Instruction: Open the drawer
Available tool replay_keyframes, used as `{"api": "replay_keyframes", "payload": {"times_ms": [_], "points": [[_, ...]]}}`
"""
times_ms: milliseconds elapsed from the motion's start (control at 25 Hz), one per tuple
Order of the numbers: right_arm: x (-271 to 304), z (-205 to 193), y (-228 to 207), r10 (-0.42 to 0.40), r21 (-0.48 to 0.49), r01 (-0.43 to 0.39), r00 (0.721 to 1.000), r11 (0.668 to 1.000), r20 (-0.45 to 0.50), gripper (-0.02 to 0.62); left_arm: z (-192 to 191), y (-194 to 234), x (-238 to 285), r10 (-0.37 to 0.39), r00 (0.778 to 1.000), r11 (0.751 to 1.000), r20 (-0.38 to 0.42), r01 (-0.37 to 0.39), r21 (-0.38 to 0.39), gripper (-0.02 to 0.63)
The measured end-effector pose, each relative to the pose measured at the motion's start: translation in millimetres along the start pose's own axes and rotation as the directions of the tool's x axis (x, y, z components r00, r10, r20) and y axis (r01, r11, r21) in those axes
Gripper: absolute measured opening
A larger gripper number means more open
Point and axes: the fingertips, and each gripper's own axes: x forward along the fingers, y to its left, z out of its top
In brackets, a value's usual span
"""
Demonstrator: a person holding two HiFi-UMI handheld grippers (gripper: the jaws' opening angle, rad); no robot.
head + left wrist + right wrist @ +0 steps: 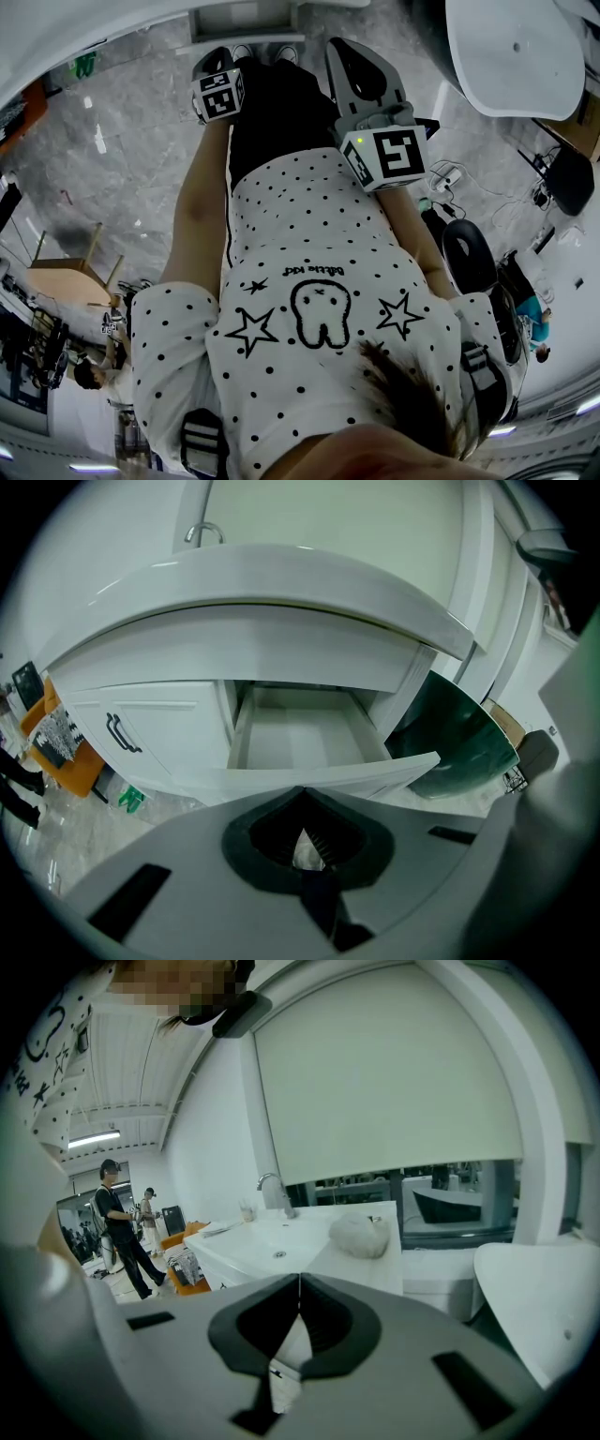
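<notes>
Under countertop (281, 583), drawer (300, 742) open; left gripper (302, 791), right gripper (299, 1280) closed, empty

We count two tongs: the left tongs (302, 791) and the right tongs (298, 1281). Each bears one marker cube, which makes two: the left cube (218, 95) and the right cube (394, 156). In the left gripper view we count one drawer (300, 747), one cabinet door (159, 747) with one black handle (122, 733), one faucet (202, 532) and one dark green tub (464, 747). In the right gripper view we count one white lump (361, 1235) on the desk (358, 1265), one glass (247, 1209) and two people at the left: a nearer person (117, 1227) and a farther person (150, 1206).
</notes>
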Motion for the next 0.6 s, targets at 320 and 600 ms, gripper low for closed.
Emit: {"api": "replay_keyframes", "payload": {"times_ms": [320, 600], "points": [[-0.8, 2.5, -3.7, 0.008, 0.000, -0.008, 1.000, 1.000, 0.008, 0.014, -1.2, -1.2, -0.7, 0.008, 1.000, 1.000, -0.008, -0.008, -0.001, 0.005], [-0.6, 3.6, -3.3, 0.010, -0.001, -0.010, 1.000, 1.000, 0.012, 0.014, 4.8, -1.0, -4.8, 0.006, 1.000, 1.000, 0.012, -0.006, 0.008, 0.005]]}}
